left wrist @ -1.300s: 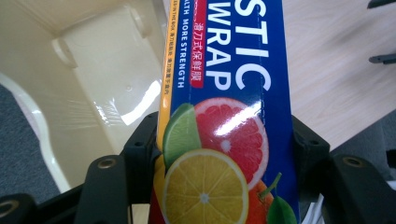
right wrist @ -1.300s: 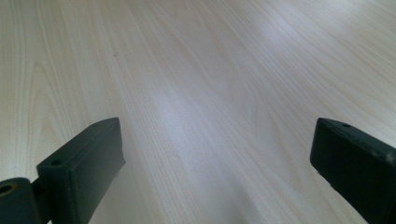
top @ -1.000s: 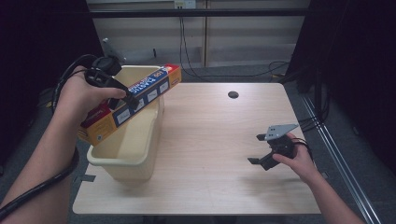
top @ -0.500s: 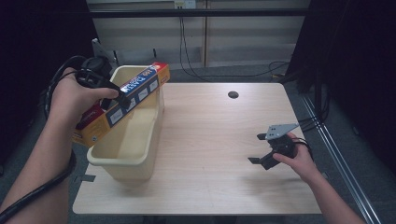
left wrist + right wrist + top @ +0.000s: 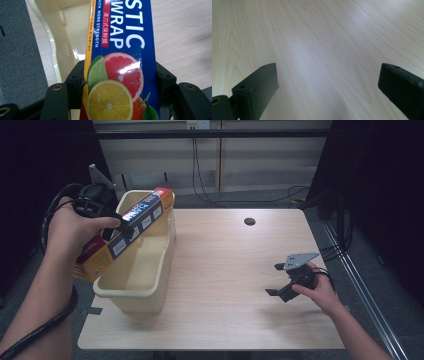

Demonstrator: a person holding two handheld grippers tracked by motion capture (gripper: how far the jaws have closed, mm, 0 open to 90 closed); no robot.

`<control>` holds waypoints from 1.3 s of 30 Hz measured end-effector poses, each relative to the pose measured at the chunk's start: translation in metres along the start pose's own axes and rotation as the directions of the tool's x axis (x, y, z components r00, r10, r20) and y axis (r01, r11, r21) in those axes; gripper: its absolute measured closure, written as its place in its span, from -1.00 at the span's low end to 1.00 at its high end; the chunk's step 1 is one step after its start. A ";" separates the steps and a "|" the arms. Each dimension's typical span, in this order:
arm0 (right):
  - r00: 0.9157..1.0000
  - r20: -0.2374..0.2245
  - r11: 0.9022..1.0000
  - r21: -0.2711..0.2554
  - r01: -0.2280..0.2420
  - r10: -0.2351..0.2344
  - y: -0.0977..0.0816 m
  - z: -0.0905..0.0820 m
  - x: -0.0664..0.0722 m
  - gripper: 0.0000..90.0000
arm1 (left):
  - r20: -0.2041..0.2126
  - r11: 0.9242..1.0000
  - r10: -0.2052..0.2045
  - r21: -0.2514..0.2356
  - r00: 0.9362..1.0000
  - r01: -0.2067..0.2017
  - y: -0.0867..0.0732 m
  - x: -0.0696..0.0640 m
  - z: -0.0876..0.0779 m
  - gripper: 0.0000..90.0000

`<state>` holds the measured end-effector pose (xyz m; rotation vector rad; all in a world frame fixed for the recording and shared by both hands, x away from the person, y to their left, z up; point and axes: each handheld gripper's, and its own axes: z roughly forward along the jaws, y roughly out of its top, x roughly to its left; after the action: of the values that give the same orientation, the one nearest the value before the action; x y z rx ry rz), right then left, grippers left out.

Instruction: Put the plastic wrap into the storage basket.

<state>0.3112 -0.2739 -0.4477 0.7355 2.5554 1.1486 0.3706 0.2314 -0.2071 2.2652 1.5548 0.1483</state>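
Left gripper [image 5: 120, 226]: held above the table's left edge, jaws closed on the two long sides of a plastic wrap box [image 5: 122, 234]. The left gripper view [image 5: 120, 82] shows both black jaws pressed flat against the carton, one on each side; the high view shows the hand [image 5: 75, 227] wrapped over the tool and a black cable looping off its back.

Right gripper [image 5: 276, 282]: low over the table near the right edge, toward the front, jaws spread wide with nothing between them. The right gripper view [image 5: 328, 82] shows bare wood grain between the two jaws; the high view adds the grey three-cornered plate on top and the right hand [image 5: 315, 290] behind it.

Table [image 5: 230, 270]: light wood top. A small dark round hole [image 5: 249, 221] sits near the far edge, right of centre, seen from the high view.

Bin [image 5: 135, 280]: cream plastic, rectangular, open-topped, standing along the left edge of the table. The left gripper view shows its glossy inner wall and rim [image 5: 53, 47] beyond the carton.

Plastic wrap box: long carton, blue face with red ends, tilted over the bin's left rim, far end higher and above the bin's far left corner, near end hanging outside the bin. The left gripper view alone makes the print legible: white lettering, Chinese characters, citrus slices [image 5: 117, 82].
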 end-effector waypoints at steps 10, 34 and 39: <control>1.000 -0.012 1.000 -0.008 0.018 -0.018 0.004 0.005 0.000 -0.94 | -0.026 0.999 -0.038 0.007 0.999 0.038 -0.009 0.007 0.000 -0.10; 0.999 -0.018 0.999 -0.013 0.029 -0.029 0.005 0.005 0.001 -0.95 | -0.067 0.992 -0.111 0.045 0.992 0.114 -0.021 0.015 0.024 -0.10; 1.000 -0.015 1.000 -0.008 0.027 -0.027 0.005 0.005 0.001 -0.94 | -0.065 0.991 -0.121 0.054 0.991 0.124 -0.021 0.016 0.029 -0.10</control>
<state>0.3141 -0.2672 -0.4471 0.6909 2.5633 1.1596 0.3669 0.2449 -0.2441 2.2201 1.7462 0.1426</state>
